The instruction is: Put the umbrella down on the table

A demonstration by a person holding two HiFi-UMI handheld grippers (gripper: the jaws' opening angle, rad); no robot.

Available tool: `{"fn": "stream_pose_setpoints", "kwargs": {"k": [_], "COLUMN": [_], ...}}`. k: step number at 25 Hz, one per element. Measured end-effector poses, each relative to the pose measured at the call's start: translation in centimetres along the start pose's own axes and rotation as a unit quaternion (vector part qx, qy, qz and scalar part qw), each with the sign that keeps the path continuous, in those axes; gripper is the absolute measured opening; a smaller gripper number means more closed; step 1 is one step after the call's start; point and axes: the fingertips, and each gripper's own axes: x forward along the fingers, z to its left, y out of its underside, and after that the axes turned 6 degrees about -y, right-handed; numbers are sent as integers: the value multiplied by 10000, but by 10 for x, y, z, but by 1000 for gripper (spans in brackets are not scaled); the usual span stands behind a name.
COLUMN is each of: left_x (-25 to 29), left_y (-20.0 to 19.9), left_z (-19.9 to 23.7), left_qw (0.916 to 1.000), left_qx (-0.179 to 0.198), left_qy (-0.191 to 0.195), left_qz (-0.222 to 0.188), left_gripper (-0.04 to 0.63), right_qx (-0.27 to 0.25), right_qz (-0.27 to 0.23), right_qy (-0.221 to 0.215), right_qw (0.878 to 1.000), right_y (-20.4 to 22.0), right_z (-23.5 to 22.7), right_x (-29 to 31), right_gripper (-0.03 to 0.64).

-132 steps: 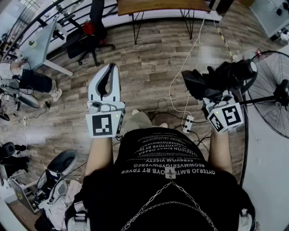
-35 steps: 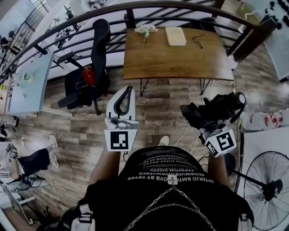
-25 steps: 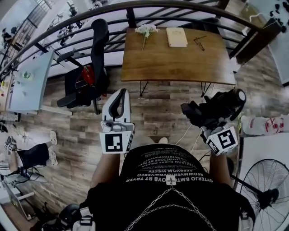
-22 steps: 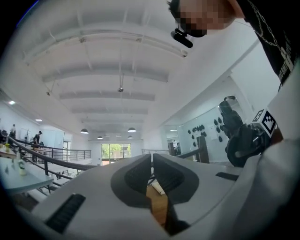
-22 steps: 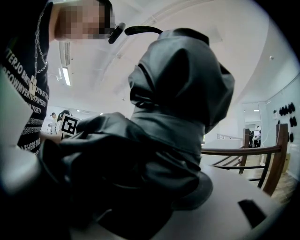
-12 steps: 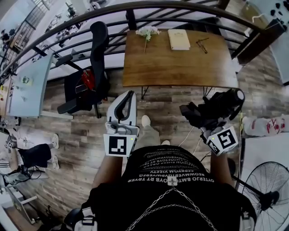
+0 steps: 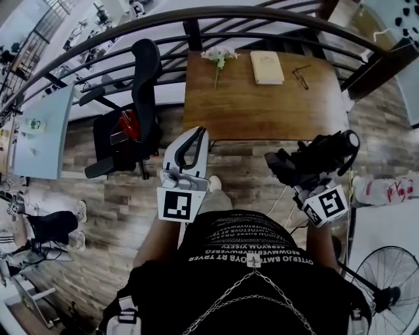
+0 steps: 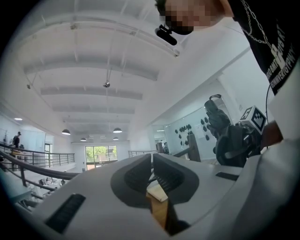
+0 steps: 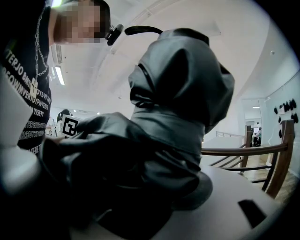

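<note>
A folded black umbrella (image 7: pixel 313 156) lies across my right gripper (image 7: pixel 308 173), whose jaws are shut on it; its fabric fills the right gripper view (image 9: pixel 178 98) and hides the fingertips. It hangs over the wooden floor just short of the near edge of the brown wooden table (image 7: pixel 262 105). My left gripper (image 7: pixel 198 134) is shut with nothing in it, its tips level with that near edge. Through the left gripper (image 8: pixel 152 161) jaws a strip of tabletop (image 8: pixel 160 213) shows, with the umbrella (image 8: pixel 229 138) to the right.
On the table's far side lie a small bunch of flowers (image 7: pixel 219 57), a pale book (image 7: pixel 267 67) and glasses (image 7: pixel 301 76). A black office chair (image 7: pixel 134 111) stands left of the table, a curved railing (image 7: pixel 196 18) behind it, a fan (image 7: pixel 387 288) at lower right.
Both grippers, the umbrella still held in the right one, have moved forward toward the table. The table's near edge now sits just beyond the fingertips.
</note>
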Motion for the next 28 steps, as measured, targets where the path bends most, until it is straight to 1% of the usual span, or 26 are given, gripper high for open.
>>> {"fn": "stream_pose_setpoints", "kwargs": {"k": [3,5,8,10,15,18,21,24,28], "left_x": [15,26,45,56,82,92,100,110,118], "left_y": [-1,-2,5,9,10,18,25,22,26], "left_z": [20,28,42,53,80,94,106,122,136], "left_qw": [9998,9998,10000,9999,9999,9999,9996,9996,9993], "left_qx": [-175,-149,-38,-63,-138,-111,-182,-216,-251], "left_qy": [0,76,37,29,5,54,84,150,263], "left_qz": [-68,-113,10,81,83,114,189,86,-27], "left_gripper": [37,37,37,37,37,37,37,37,37], "right_qx": [5,2,21,50,38,28,-27,-43,136], "right_qz": [7,9,10,23,42,20,-17,-22,-17], "right_qy": [-52,-65,-53,-30,82,141,185,259,341], "right_qw": [10000,10000,10000,10000,10000,9999,9998,9997,9993], "right_y": [-5,-10,-14,-16,-25,-30,-38,-43,-40], "right_z": [-7,-14,-25,-31,-46,-50,-51,-51,-50], "right_x": [23,36,56,68,94,108,119,135,154], "right_gripper": [291,291,291,291,291,291,291,291,291]}}
